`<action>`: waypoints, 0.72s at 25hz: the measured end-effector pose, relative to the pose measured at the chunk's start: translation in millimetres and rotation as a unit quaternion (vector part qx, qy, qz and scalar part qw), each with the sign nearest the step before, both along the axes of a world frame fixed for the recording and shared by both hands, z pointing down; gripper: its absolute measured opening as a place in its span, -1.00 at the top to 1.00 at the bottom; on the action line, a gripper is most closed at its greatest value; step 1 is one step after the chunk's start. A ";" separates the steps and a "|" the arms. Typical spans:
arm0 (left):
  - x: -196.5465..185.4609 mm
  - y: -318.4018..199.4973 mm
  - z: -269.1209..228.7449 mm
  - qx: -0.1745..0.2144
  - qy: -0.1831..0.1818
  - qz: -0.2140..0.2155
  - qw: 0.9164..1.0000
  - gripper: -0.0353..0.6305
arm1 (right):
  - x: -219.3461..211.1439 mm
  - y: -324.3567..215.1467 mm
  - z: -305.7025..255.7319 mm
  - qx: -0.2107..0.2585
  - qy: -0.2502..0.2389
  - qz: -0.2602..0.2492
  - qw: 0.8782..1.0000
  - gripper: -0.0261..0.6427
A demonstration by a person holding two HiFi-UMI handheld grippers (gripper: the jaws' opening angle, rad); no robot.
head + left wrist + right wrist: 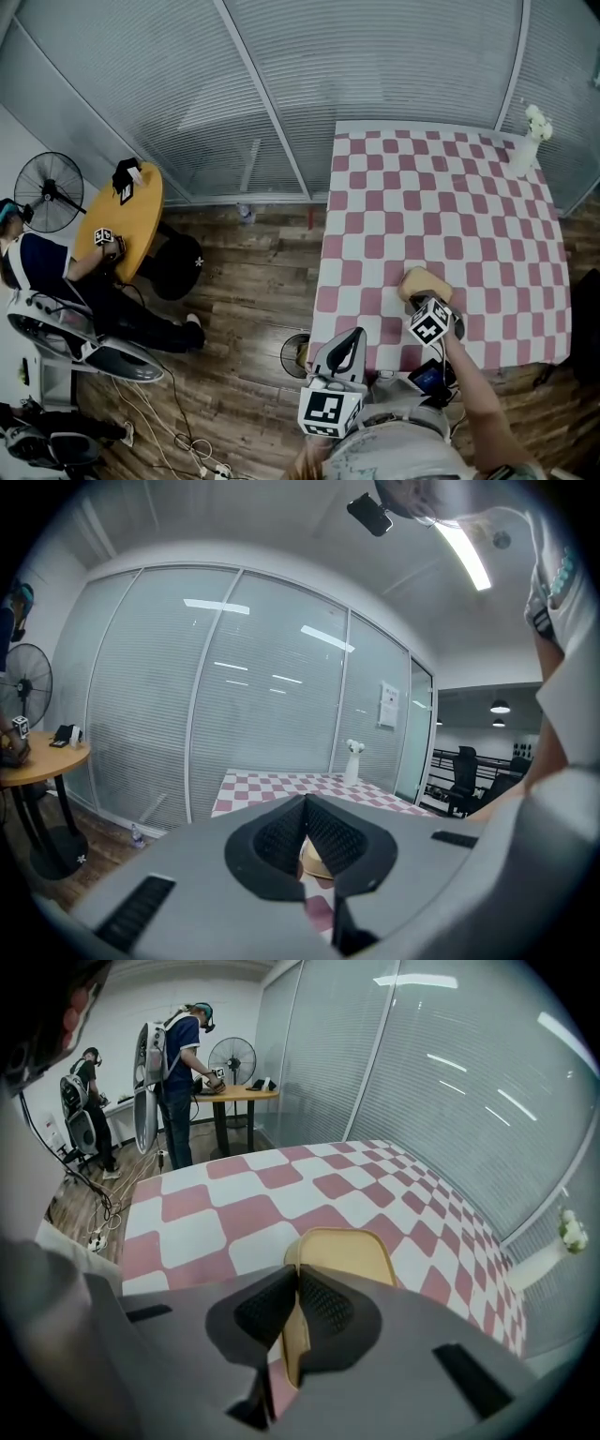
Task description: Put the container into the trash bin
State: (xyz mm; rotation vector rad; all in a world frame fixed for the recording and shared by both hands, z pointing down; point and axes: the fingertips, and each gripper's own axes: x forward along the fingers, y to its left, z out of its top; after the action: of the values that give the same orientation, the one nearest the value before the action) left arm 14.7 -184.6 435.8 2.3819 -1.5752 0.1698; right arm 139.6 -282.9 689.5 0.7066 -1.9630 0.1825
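Observation:
A tan container (424, 280) sits on the pink-and-white checked table (441, 197) near its front edge. My right gripper (419, 300) points steeply down at it, and in the right gripper view the right gripper (293, 1290) is shut on the near wall of the container (349, 1251). My left gripper (354, 336) hovers at the table's front left corner, roughly level, its jaws shut with nothing in them. In the left gripper view a bit of the container (315, 857) shows past the left gripper (306, 806). A small round trash bin (292, 355) stands on the floor left of the table.
A white vase (527, 141) stands at the table's far right corner. Glass partition walls run behind the table. At the left are a round yellow table (122, 220), a fan (49, 192), a person in dark clothes (37, 267), and cables on the wooden floor (169, 422).

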 end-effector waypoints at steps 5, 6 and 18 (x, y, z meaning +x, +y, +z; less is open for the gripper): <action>3.9 0.1 -1.1 0.000 0.001 0.003 1.000 0.88 | 3.5 1.0 -30.9 0.012 -0.037 0.021 0.999 0.90; 5.7 0.6 -0.9 0.001 0.002 0.006 1.000 0.88 | 4.7 2.0 -37.1 0.015 -0.042 0.024 0.999 0.90; 25.6 4.2 5.3 -0.008 -0.003 0.033 0.999 0.88 | 11.6 16.1 -102.9 0.046 -0.092 0.038 0.994 0.90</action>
State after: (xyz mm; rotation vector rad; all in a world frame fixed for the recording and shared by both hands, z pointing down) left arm 40.3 -180.3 441.1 2.4248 -1.4916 0.2026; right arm 151.2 -266.8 586.6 0.8524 -2.1327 0.2110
